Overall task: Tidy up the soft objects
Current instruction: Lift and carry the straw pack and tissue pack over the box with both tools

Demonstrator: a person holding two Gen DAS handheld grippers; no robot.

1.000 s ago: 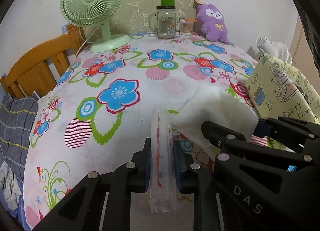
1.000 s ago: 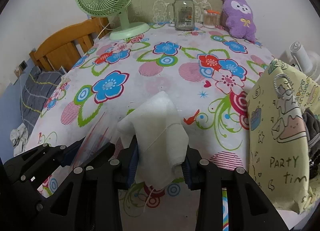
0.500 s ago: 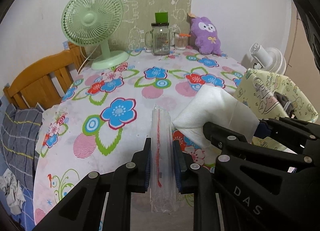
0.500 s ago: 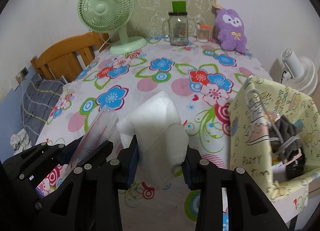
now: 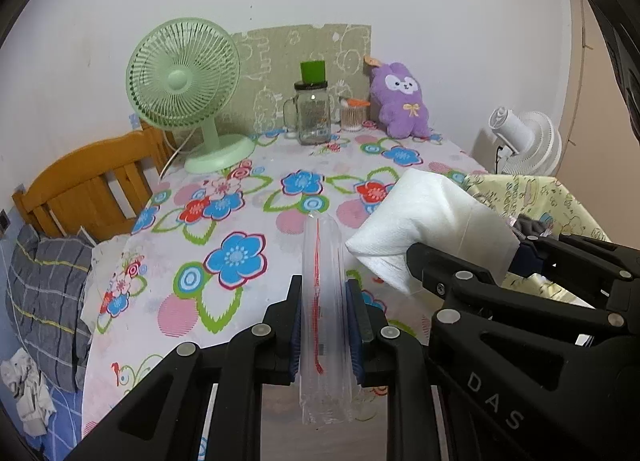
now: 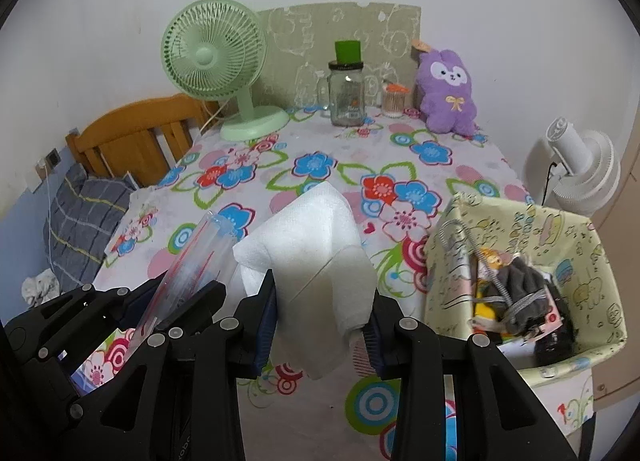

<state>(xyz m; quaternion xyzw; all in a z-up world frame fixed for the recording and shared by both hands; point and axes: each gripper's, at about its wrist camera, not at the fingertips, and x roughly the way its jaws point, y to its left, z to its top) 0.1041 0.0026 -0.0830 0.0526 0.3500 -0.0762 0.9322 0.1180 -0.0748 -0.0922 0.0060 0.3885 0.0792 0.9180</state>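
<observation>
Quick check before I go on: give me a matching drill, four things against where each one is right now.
Things:
1. zip bag
2. white cloth
3. plush
4. socks

Places:
A. in the yellow bin
B. in the right tongs
C. at the table's far edge
D. in the left tongs

Pairs: 1-D, 2-B, 3-C, 4-A

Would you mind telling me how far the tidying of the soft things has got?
Some items already lie in the yellow bag. In hand: the left gripper is shut on a clear zip bag, the right gripper on a folded white cloth. Left: the cloth is in neither bag yet; the purple plush toy sits on the table.
</observation>
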